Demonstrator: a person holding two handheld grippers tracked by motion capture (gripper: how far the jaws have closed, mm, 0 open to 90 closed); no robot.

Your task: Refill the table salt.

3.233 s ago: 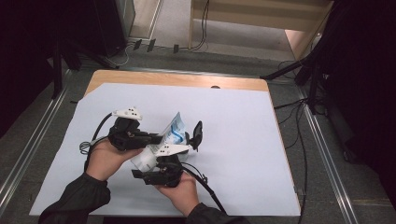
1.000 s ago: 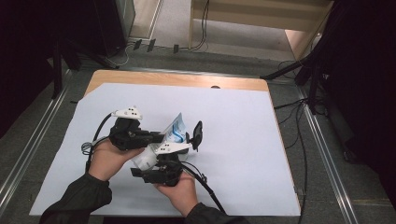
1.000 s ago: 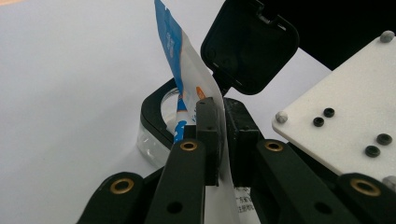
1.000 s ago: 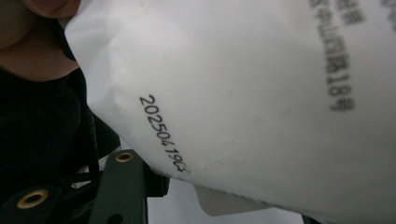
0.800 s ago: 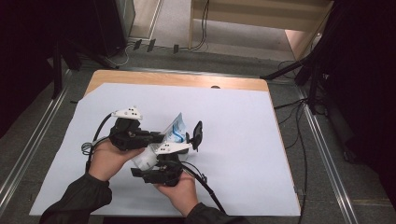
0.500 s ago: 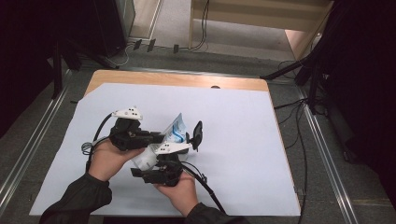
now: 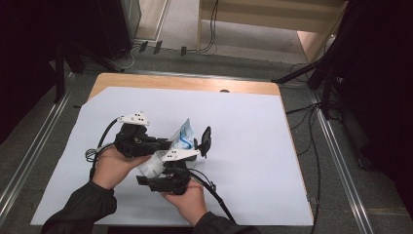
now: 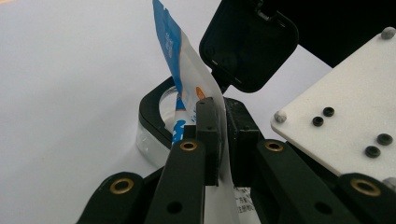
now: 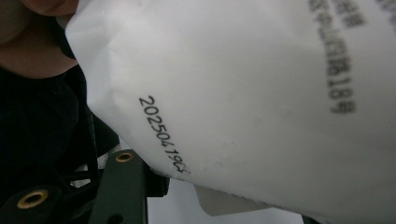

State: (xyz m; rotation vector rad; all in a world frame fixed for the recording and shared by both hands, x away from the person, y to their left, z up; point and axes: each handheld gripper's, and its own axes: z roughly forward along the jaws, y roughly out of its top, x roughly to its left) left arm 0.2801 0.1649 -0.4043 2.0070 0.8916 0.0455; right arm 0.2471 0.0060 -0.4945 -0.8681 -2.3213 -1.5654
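The pouch [image 7: 182, 139] hangs between my two tongs over the table [image 7: 253, 146]: soft, light, slick film that buckles, so I'd hold its flat sealed edge. My left tongs [image 8: 217, 135] are clamped on that edge; my right tongs [image 7: 168, 168] grip a flip-lid container [image 8: 156, 123] just below it

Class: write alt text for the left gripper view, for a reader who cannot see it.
Two black jaws of the left gripper pinch a white-and-blue plastic pouch that rises between them. Behind stands a black-rimmed clear container with its black hinged lid open, on a white table cover.
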